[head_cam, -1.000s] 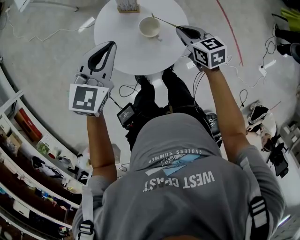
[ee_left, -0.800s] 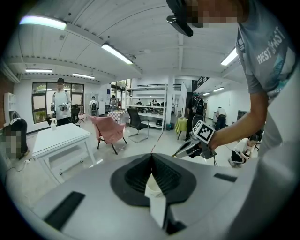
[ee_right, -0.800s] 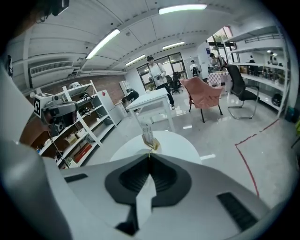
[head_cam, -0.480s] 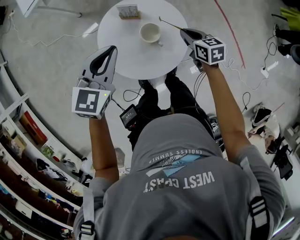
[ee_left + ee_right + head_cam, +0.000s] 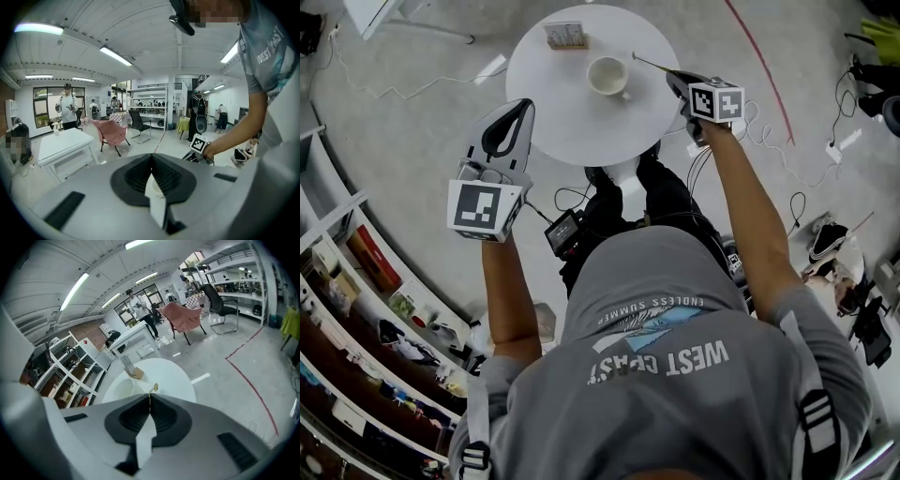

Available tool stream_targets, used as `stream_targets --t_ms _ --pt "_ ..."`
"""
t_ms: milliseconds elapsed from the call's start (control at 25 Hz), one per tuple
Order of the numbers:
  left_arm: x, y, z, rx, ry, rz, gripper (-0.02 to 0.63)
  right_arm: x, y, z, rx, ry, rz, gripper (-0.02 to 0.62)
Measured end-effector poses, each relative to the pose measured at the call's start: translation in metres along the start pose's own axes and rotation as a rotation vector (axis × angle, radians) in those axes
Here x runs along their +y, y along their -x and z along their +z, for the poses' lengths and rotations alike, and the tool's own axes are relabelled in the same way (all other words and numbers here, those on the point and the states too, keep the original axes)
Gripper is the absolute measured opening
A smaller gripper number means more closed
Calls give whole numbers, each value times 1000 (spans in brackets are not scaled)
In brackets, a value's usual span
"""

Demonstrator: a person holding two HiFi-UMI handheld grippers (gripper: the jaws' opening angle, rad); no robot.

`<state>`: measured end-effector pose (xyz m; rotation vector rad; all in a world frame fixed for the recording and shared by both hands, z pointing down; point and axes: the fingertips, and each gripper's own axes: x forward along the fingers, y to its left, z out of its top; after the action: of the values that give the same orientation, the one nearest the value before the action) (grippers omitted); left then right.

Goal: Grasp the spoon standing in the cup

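Hand-held grippers: two, one in each of the person's hands, both over or near the edge of the counter.
Right hand-held gripper [image 5: 673, 73]: jaws pressed together on the thin handle of the spoon. Its own view shows the handle rising from the closed jaw line [image 5: 150, 400].
Left hand-held gripper [image 5: 524, 102]: jaws pressed together with nothing between them [image 5: 151, 155]. It is held at the counter's near left edge, well apart from the cup.
Spoon [image 5: 649, 63]: one, slim and gold-toned, out of the cup and pinched by its handle. It slants up and to the left from the right jaws. Its small bowl end [image 5: 155, 387] is in the air just right of the cup and apart from it.
Cup [image 5: 607, 75]: one, white, upright on the counter with its handle toward the person. Its inside looks empty.
Counter [image 5: 581, 127]: one, round and white, carrying two things.
Holder [image 5: 565, 36]: one small wooden stand with upright cards, at the counter's far edge beyond the cup.
Marker cubes: two, one on each hand-held gripper.
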<state>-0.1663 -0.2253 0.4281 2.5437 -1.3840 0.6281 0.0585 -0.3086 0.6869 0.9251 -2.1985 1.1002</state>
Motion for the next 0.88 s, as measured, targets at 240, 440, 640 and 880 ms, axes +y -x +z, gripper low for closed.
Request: stream_targets --t_ms 240,440,640,880 --pt "5 7 -1 1 -11 17 5 -16 -11 -11 43 -40 -48 6" --pt "9 11 2 -5 -13 27 5 -23 -18 -10 72 -31 -92 7" --pt "14 19 5 -15 -19 40 5 -27 -19 -10 117 36 -147 22" --pt "17 27 7 -28 -25 55 5 -24 -16 -4 107 60 -146 61"
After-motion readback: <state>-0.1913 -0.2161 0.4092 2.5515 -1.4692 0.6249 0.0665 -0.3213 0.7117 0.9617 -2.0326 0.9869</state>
